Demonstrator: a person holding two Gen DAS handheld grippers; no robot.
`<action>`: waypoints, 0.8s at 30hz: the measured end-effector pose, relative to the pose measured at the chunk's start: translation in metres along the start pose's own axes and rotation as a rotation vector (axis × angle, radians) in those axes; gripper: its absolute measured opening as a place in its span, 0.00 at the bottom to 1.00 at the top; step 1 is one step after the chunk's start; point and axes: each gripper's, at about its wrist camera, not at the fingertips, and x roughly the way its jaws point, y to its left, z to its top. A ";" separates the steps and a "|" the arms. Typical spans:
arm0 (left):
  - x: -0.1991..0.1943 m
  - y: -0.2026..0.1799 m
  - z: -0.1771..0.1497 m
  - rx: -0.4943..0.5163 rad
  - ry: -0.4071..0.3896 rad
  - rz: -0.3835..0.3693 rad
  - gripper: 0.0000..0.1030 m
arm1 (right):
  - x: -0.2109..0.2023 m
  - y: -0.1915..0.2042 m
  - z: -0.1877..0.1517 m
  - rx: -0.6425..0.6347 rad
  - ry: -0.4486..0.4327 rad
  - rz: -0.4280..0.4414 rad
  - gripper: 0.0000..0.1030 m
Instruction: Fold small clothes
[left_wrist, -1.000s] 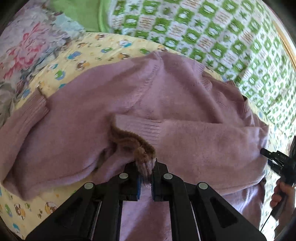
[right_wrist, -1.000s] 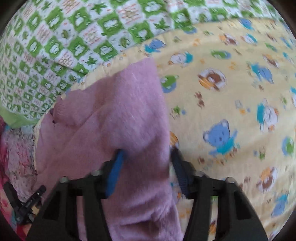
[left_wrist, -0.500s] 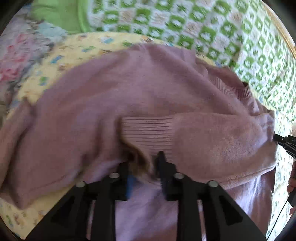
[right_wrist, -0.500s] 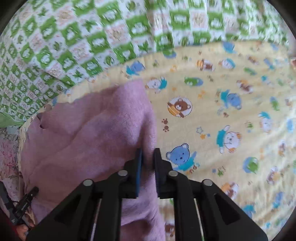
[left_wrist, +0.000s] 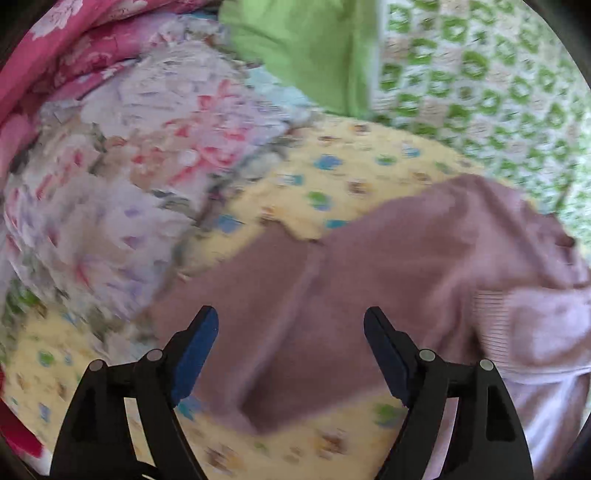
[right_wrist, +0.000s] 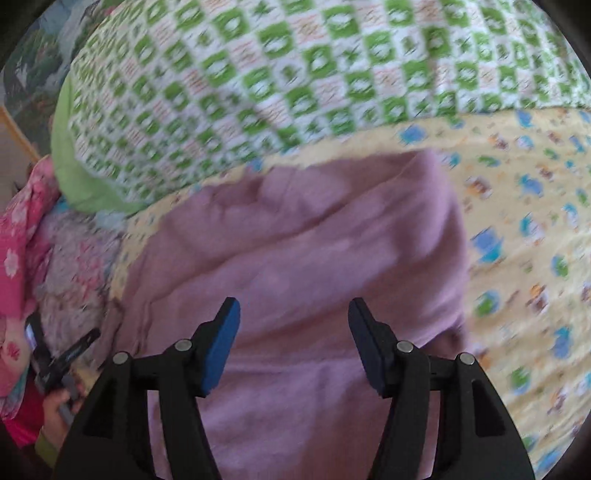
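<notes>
the mauve knit sweater (left_wrist: 388, 280) lies spread on the yellow animal-print sheet (left_wrist: 332, 177), partly folded: in the left wrist view one ribbed cuff (left_wrist: 495, 325) rests across the body of the garment at the right, so a sleeve looks to be already turned in. the left gripper (left_wrist: 291, 354) hangs over the sweater's lower part with its jaws spread wide and nothing between them. the right gripper (right_wrist: 293, 343) is likewise wide apart and empty, poised above the broad back of the sweater (right_wrist: 295, 258).

the step in hand reads as a pause between folds, with both tools free of the cloth. the next move probably calls for each gripper to come down on an edge of the knit, close on a single layer or a neat double, and carry it over evenly so the soft, thick fabric does not bunch or drag the sheet with it.

the left wrist view alone shows the cuff, the floral quilt (left_wrist: 140, 155) and the plain green cloth (left_wrist: 306, 55). the right wrist view alone shows the sweater's far edge against the green checked blanket (right_wrist: 295, 74), and, at lower left, a hand (right_wrist: 55, 406) on a black handle that appears to be the other tool. both views are motion-blurred.
</notes>
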 end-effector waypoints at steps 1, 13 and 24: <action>0.011 0.002 0.003 0.033 0.013 0.079 0.79 | 0.001 0.002 -0.006 0.004 0.008 0.006 0.60; 0.021 -0.009 0.025 0.059 0.085 -0.056 0.02 | -0.010 -0.013 -0.025 0.043 0.027 0.016 0.60; -0.169 -0.278 0.022 0.391 -0.172 -0.805 0.36 | -0.036 -0.056 -0.012 0.186 -0.044 -0.021 0.60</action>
